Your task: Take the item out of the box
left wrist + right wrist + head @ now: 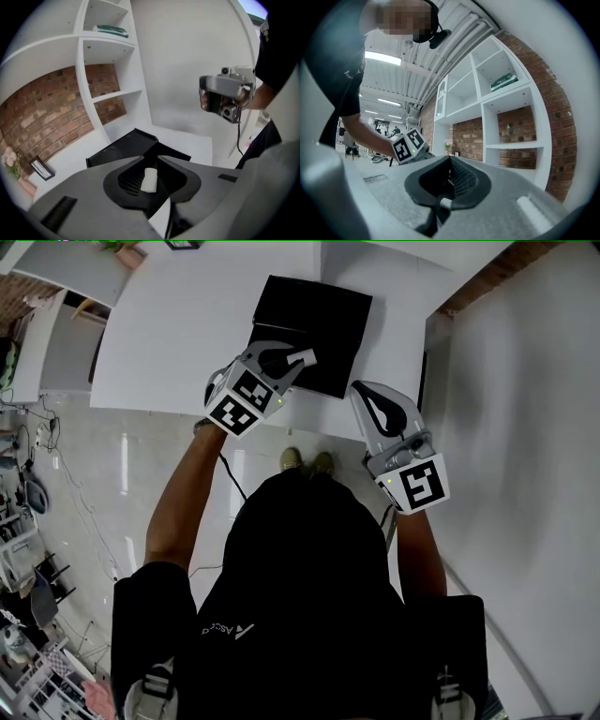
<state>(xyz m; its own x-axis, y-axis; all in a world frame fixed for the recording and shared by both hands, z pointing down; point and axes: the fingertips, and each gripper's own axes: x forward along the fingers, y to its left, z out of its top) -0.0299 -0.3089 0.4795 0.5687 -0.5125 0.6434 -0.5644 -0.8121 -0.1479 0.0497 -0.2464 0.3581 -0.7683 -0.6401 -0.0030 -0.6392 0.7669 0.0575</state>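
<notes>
- Head view: white table [178, 329] over a pale glossy floor [141, 460]. More white surface to the right, clutter along the left edge.
- A black box [323, 315] lies flat on the table near its front edge. It looks dark all over and no item shows in it.
- The left gripper [304, 358] is over the box's near left corner, tip on or just above it; I cannot tell which.
- The right gripper [368, 393] is just beside the box's near right corner, off the table's front edge.
- Left gripper view: the left gripper [153, 161] has its jaws together with nothing between them.
- The box [124, 147] is just past the tip, on the white table [187, 140]. It has a raised rim and its inside is not visible.
- Behind are white shelves [105, 65] on a brick wall [44, 112], with a green item [111, 31] on an upper shelf.
- The right gripper [224, 89] is off to the right, well above the table.
- Right gripper view: the right gripper [450, 164] has its jaws closed and empty, and the box is out of frame.
- It is aimed at the shelves [506, 112] and the brick wall [562, 117]. The left gripper [409, 145] is at the left.
</notes>
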